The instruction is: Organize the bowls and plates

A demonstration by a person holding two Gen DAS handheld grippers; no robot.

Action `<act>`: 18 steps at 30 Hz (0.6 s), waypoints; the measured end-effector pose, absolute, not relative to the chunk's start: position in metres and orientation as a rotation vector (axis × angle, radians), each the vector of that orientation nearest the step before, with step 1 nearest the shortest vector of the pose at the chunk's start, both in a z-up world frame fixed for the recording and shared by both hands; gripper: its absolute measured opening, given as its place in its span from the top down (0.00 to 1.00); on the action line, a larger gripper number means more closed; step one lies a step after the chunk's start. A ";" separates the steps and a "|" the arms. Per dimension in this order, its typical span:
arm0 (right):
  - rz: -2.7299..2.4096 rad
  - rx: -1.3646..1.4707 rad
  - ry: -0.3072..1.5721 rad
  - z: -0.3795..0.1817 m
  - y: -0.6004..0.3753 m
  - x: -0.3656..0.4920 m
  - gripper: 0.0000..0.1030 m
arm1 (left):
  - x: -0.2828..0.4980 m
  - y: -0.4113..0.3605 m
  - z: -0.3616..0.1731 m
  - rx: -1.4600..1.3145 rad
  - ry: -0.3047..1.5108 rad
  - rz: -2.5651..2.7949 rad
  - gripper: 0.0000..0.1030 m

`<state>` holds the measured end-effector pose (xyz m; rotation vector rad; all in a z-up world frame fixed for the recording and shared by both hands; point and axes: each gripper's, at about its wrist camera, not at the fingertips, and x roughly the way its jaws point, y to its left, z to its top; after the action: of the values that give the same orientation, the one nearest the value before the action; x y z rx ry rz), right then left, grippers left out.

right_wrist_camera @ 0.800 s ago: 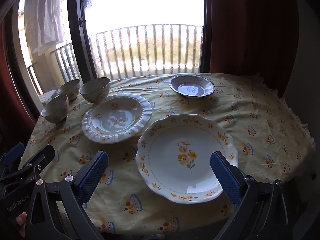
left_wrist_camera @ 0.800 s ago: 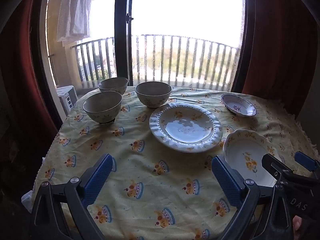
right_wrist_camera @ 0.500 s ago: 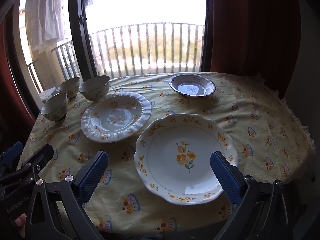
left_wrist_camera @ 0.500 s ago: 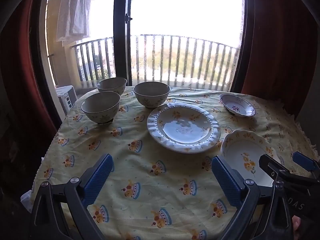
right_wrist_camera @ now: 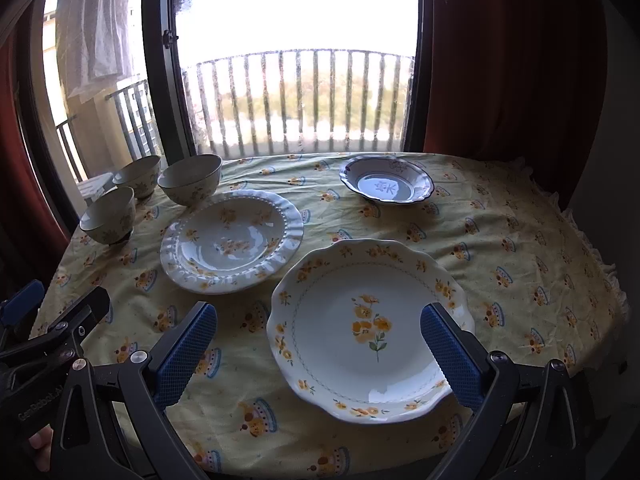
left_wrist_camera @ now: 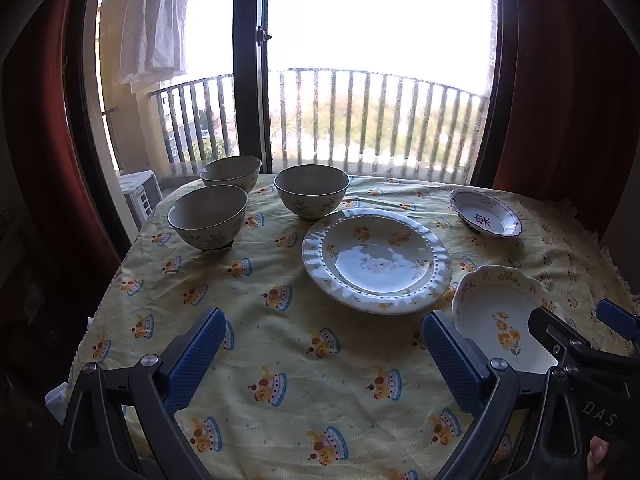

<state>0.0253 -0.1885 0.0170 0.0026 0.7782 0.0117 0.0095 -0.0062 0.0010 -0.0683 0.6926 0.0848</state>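
- Over the near edge of the bench (right_wrist_camera: 520, 240) both grippers hang tilted downward, each with its fingers spread wide and nothing between the blue pads.
- Right gripper (right_wrist_camera: 320, 344) is lined up over the scalloped plate with yellow flowers (right_wrist_camera: 360, 328), which lies flat at the near right side of the bench; its right finger sits in front of the plate's near rim, so this plate looks like the likely first pick.
- Left gripper (left_wrist_camera: 320, 352) hovers above bare yellow tablecloth (left_wrist_camera: 280, 360), with the ribbed plate with a beaded rim (left_wrist_camera: 376, 260) ahead of it near the middle.
- Those two plates lie just beside each other, rims nearly meeting – perhaps overlapping, I cannot tell – so lifting one could nudge the other.
- Three bowls (left_wrist_camera: 208, 216) stand upright in a loose cluster at the far left corner, near one another but unstacked; nesting them seems one part of the job.
- A small blue-rimmed dish (right_wrist_camera: 386, 186) sits alone toward the far right, well apart from the rest.
- Nothing is stacked yet – the sorting has not begun.
- Behind the far edge stand a glass balcony door, railing and red curtains; the cloth's loose folds could drag if a plate is slid.
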 end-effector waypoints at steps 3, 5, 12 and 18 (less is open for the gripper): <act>0.012 0.004 0.779 0.016 -0.188 0.026 0.00 | 0.009 -0.006 0.000 -0.067 0.693 0.084 0.03; 0.010 0.002 0.778 0.016 -0.187 0.025 0.00 | 0.010 -0.005 0.000 -0.068 0.692 0.082 0.03; 0.012 0.003 0.780 0.018 -0.188 0.026 0.00 | 0.011 -0.006 -0.002 -0.067 0.696 0.084 0.04; 0.010 0.004 0.781 0.018 -0.188 0.026 0.00 | 0.011 -0.007 -0.003 -0.061 0.698 0.080 0.04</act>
<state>0.0265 -0.1884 0.0177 0.0042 0.7807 0.0095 0.0111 -0.0068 -0.0033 -0.0613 0.6982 0.0804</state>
